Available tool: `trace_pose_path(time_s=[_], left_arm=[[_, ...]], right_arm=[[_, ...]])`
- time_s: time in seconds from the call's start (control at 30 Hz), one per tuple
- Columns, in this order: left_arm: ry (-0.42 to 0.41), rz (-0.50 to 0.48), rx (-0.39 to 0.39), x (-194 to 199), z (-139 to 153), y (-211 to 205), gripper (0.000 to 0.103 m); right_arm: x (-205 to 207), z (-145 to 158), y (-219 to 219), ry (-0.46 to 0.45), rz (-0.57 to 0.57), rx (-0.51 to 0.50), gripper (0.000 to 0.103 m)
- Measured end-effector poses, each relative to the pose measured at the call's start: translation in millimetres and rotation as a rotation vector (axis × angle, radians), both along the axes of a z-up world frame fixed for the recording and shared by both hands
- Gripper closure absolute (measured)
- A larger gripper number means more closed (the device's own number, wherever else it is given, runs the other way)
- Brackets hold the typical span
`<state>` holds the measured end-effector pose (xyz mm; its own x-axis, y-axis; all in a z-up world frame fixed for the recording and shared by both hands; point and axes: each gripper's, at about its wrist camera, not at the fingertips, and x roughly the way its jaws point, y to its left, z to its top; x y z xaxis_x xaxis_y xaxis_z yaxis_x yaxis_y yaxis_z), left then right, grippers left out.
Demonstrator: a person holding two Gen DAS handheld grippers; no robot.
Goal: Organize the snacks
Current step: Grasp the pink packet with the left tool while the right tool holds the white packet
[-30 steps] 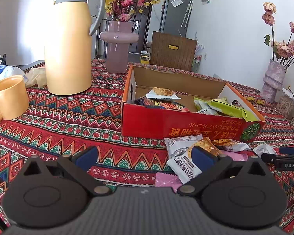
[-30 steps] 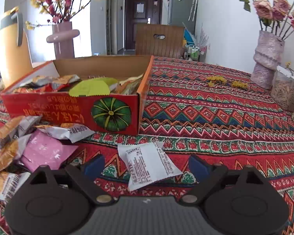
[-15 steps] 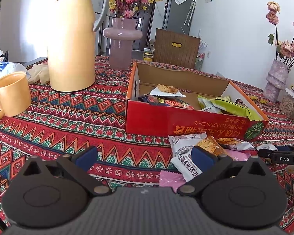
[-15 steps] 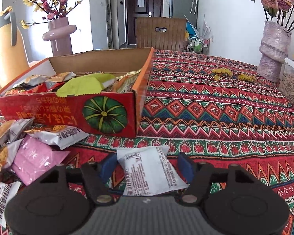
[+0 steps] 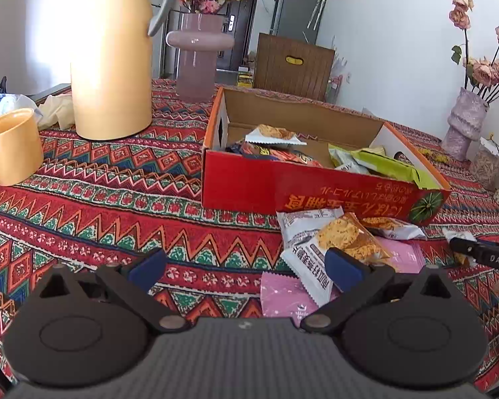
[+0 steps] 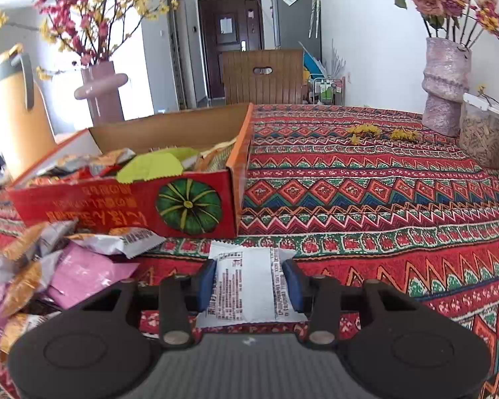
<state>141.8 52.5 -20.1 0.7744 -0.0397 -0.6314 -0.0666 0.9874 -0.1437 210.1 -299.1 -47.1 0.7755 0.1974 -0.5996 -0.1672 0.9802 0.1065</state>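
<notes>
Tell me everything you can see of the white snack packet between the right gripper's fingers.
The white snack packet is a flat, rectangular pillow pouch, apparently plastic film, with crimped ends and small dark print running lengthwise; its back faces up. It lies on the patterned tablecloth just in front of the red box, apart from the snack pile. The right gripper has its blue pads closed against both long edges. Its near end is hidden behind the gripper.

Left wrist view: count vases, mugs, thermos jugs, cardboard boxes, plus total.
vases: 2
mug: 1
thermos jug: 1
cardboard box: 1
Total: 5
</notes>
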Motion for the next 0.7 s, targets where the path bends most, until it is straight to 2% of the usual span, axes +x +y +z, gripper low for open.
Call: trace_pose_path(time_s=[0.23, 0.37, 0.7], left_arm=[[0.068, -0.065, 0.009, -2.1, -14.1, -15.9, 0.0], [0.085, -0.1, 0.022, -5.2, -18.4, -26.6, 0.0], [0.127, -0.097, 0.067, -4.1, -30.8, -43.2, 0.001]], right_arm=[[-29.8, 10.1, -5.2, -0.067, -0.036, 0.039, 0.06], [-45.0, 10.7, -3.4, -0.087, -0.048, 0.025, 0.06], [-68.4, 1.6, -2.0, -0.073, -0.046, 0.082, 0.06]])
